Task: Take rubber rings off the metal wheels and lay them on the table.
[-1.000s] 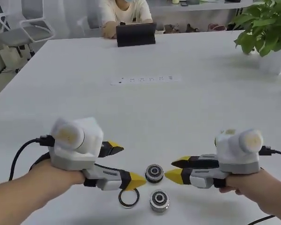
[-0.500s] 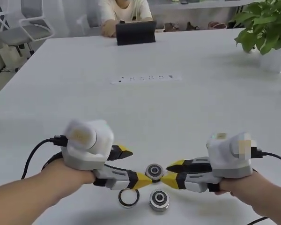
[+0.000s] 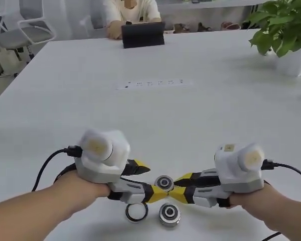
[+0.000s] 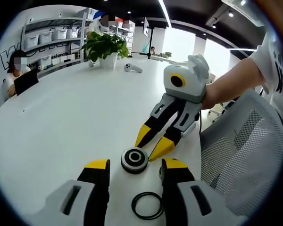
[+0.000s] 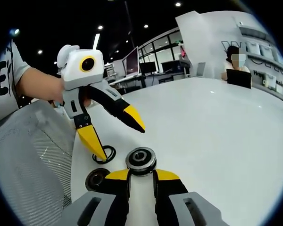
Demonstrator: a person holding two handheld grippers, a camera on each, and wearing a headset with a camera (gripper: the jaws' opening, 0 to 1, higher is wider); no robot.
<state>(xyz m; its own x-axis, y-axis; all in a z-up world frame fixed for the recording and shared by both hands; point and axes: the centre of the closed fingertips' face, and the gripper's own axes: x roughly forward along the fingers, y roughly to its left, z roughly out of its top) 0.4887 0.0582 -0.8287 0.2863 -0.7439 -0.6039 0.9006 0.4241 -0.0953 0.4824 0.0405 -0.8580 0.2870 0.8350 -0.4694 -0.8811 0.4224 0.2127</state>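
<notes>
Simply white table [image 4: 61,108], office shelves [image 4: 52,37] behind.

Reference: metal wheel [image 3: 164,183], flat on the table [image 3: 200,115].
- Left gripper [image 3: 151,182] is just left of it and right gripper [image 3: 176,187] just right, with their tips at its sides.
- Second wheel [image 3: 169,214] lies just in front of it, apart.
- Loose rubber ring [image 3: 136,212] lies front-left of it, flat, beside the second wheel.
- Socket strip [image 3: 150,83] is well behind it.
- Laptop [image 3: 143,35] is farther behind, at the table's far edge.
- Plant [image 3: 283,25] is far behind-right.
</notes>
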